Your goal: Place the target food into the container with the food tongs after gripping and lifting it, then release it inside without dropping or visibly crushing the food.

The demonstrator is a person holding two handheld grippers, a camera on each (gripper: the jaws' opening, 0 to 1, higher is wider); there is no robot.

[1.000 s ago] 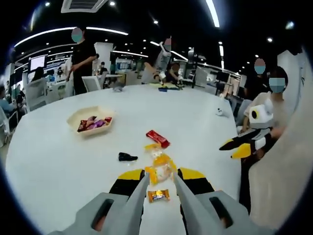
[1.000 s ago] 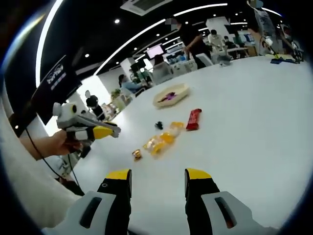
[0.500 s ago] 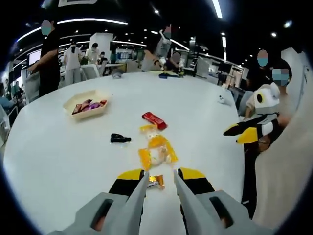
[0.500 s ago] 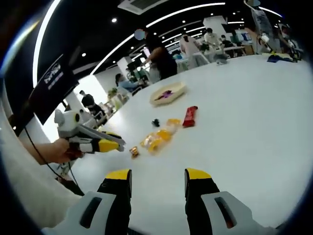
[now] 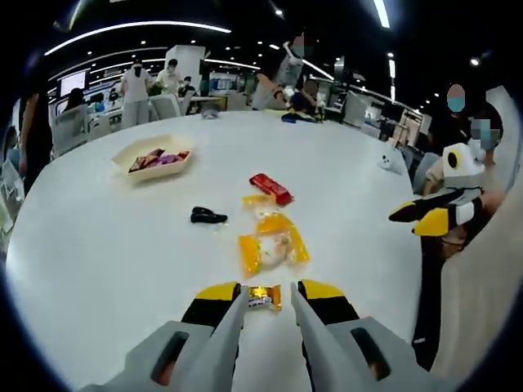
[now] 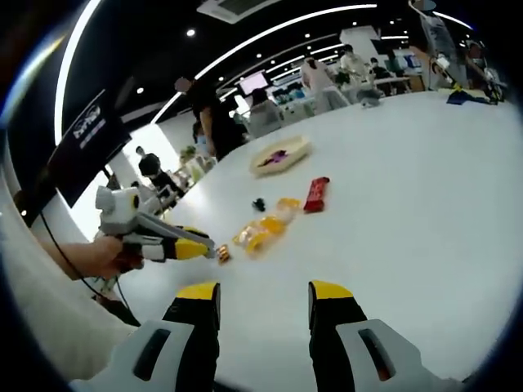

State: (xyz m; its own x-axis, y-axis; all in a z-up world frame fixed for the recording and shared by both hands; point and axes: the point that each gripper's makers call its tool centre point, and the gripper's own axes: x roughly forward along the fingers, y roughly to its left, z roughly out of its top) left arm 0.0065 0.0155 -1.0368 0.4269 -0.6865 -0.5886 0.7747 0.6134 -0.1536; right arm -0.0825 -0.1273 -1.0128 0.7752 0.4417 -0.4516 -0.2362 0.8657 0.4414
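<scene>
A small gold-wrapped candy (image 5: 264, 297) lies on the white table (image 5: 98, 261) between the yellow tips of my left gripper (image 5: 270, 292), which is open. From the right gripper view, that left gripper (image 6: 204, 247) is held by a hand, its tips low beside the candy (image 6: 222, 256). Just beyond lies a yellow snack bag (image 5: 272, 247) (image 6: 260, 235). A cream bowl (image 5: 153, 158) (image 6: 283, 157) holding wrapped sweets sits far across the table. My right gripper (image 6: 264, 294) is open above bare table and appears at the right (image 5: 437, 214).
A red bar (image 5: 270, 188) (image 6: 316, 194) and a small black item (image 5: 207, 216) (image 6: 260, 204) lie between the snack bag and the bowl. People stand and sit around the table's far edge. A person's light sleeve (image 5: 482, 310) fills the right side.
My left gripper has come down and forward to the small candy, its tips now on either side of it. The right gripper has stayed nearly still and open.
</scene>
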